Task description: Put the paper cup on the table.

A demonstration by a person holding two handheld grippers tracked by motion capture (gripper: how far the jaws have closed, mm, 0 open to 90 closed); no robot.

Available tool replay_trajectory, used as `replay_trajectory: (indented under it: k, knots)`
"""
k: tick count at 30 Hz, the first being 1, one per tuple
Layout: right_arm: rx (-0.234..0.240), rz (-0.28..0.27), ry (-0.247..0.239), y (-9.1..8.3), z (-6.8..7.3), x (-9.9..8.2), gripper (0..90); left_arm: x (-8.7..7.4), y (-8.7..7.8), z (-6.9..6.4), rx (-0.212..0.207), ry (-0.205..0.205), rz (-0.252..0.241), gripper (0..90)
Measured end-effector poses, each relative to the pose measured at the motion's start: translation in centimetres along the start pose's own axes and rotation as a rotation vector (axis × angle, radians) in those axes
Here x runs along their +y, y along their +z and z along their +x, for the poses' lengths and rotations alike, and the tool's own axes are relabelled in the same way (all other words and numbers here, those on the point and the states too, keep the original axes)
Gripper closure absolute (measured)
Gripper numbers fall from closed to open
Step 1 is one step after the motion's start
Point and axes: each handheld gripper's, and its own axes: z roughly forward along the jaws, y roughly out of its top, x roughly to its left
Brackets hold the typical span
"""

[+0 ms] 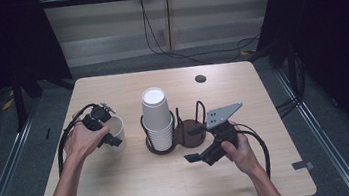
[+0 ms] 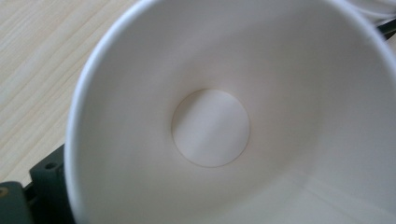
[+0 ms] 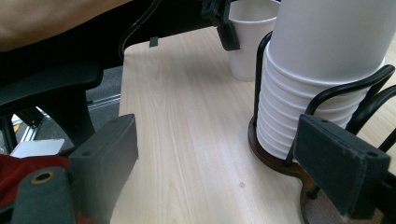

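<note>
A single white paper cup [image 1: 116, 127] [image 3: 247, 44] stands upright on the table, left of a tall stack of white cups [image 1: 157, 116] [image 3: 322, 70]. The stack sits in a black wire holder on a dark wooden base [image 1: 190, 130] [image 3: 275, 161]. My left gripper [image 1: 109, 136] comes down over the single cup with its jaws open. The left gripper view looks straight into the cup [image 2: 210, 126], with one jaw outside its wall at the lower left. My right gripper [image 1: 201, 156] [image 3: 217, 135] lies low, right of the holder, open, with bare table between its jaws.
The light wooden table [image 1: 138, 188] has a round dark cable hole [image 1: 200, 78] at the back. The holder's second wire ring [image 1: 199, 112] has no cups in it. Black cables lie on the floor behind the table. A person's forearm crosses the top left of the right gripper view.
</note>
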Motion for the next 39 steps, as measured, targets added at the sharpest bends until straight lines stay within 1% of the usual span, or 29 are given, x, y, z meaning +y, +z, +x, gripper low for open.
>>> replay_trajectory:
  k: [2,3,4,5,6,7,8,11,13,14,16,18,19,21,22,23,25,26,27,29,30,32,33,34,35,36,37,38,39]
  knots:
    - [-0.002,0.001,0.0,0.0,0.0,0.0,13.6,-0.4,-0.3,-0.1,0.011,-0.006,-0.016,0.3]
    - [-0.003,0.0,-0.001,0.0,0.0,0.0,13.6,-0.6,-0.3,-0.1,0.001,-0.008,-0.023,0.3]
    - [-0.003,0.0,-0.001,-0.1,0.0,0.0,13.6,-0.7,-0.3,-0.1,0.002,-0.002,-0.027,0.2]
    - [-0.003,-0.001,-0.002,-0.1,0.0,0.0,13.6,-0.9,-0.4,-0.1,-0.013,0.0,-0.029,0.3]
    - [-0.002,-0.003,0.0,-0.1,0.0,0.0,13.6,-1.1,-0.4,-0.1,-0.009,0.0,-0.027,0.4]
    - [-0.004,-0.004,0.0,-0.1,0.0,0.0,13.6,-1.3,-0.5,-0.2,0.019,0.002,-0.033,0.4]
    - [-0.006,-0.002,0.0,-0.2,0.0,0.0,13.6,-1.6,-0.6,-0.2,0.02,-0.004,-0.042,0.3]
    - [-0.012,-0.012,-0.002,-0.4,0.0,0.1,13.6,-2.3,-0.8,-0.1,0.005,-0.018,-0.075,0.4]
    - [-0.019,-0.018,-0.001,-0.6,0.1,0.1,13.6,-2.7,-0.9,-0.2,-0.004,-0.021,-0.08,0.4]
    - [-0.019,-0.02,-0.004,-0.8,0.1,0.1,13.6,-2.8,-1.0,-0.3,0.003,-0.02,-0.082,1.3]
    - [-0.025,-0.022,-0.005,-0.9,0.1,0.1,13.6,-3.1,-1.2,-0.8,0.018,-0.011,-0.113,2.7]
    - [-0.026,-0.022,-0.003,-0.9,0.1,0.1,13.6,-3.3,-1.3,-1.0,0.014,0.005,-0.124,5.3]
    - [-0.026,-0.023,-0.001,-0.9,0.0,0.1,13.6,-3.4,-1.4,-1.1,0.009,0.003,-0.128,5.9]
    - [-0.028,-0.022,-0.001,-0.9,0.0,0.1,13.6,-3.8,-1.6,-1.0,0.021,0.006,-0.139,6.1]
    - [-0.029,-0.02,-0.001,-0.9,0.1,0.1,13.6,-4.0,-1.7,-1.0,0.026,-0.011,-0.147,6.1]
    - [-0.027,-0.019,0.001,-0.9,0.1,0.1,13.5,-4.3,-1.8,-1.0,0.022,-0.017,-0.159,6.1]
    - [-0.028,-0.021,-0.001,-1.0,0.1,0.1,13.6,-4.7,-2.0,-0.9,0.033,-0.019,-0.165,6.1]
    - [-0.029,-0.021,0.0,-1.0,0.1,0.0,13.6,-4.9,-2.1,-0.9,0.028,-0.024,-0.171,6.1]
    - [-0.032,-0.022,0.0,-1.1,0.1,0.0,13.6,-5.2,-2.1,-0.9,0.017,-0.028,-0.18,6.1]
    - [-0.034,-0.027,0.002,-1.1,0.1,0.0,13.6,-5.8,-2.3,-0.9,0.029,-0.04,-0.209,7.1]
    - [-0.035,-0.026,0.002,-1.1,0.1,0.0,13.6,-6.0,-2.3,-1.1,0.025,-0.054,-0.223,7.1]
    - [-0.031,-0.025,0.001,-1.0,0.0,0.0,13.6,-6.4,-2.4,-1.5,0.022,-0.052,-0.24,7.3]
    - [-0.032,-0.023,0.003,-1.0,0.0,0.0,13.5,-6.7,-2.5,-1.8,0.028,-0.058,-0.259,8.1]
    - [-0.033,-0.022,0.004,-0.9,0.0,0.0,13.6,-7.0,-2.6,-2.0,0.028,-0.058,-0.27,10.1]
    - [-0.034,-0.02,0.001,-0.9,0.0,0.0,13.5,-7.3,-2.6,-2.1,0.025,-0.068,-0.281,13.0]
    - [-0.034,-0.021,0.002,-0.9,0.0,0.0,13.6,-7.7,-2.6,-2.3,0.037,-0.081,-0.291,17.0]
    - [-0.038,-0.023,0.004,-0.9,0.1,0.0,13.6,-7.9,-2.6,-2.5,0.034,-0.087,-0.297,15.4]
    - [-0.039,-0.024,0.003,-0.9,0.1,0.0,13.6,-8.2,-2.6,-2.7,0.031,-0.087,-0.31,16.3]
    - [-0.044,-0.026,0.0,-1.0,0.1,0.0,13.6,-8.5,-2.6,-2.9,0.031,-0.093,-0.335,16.6]
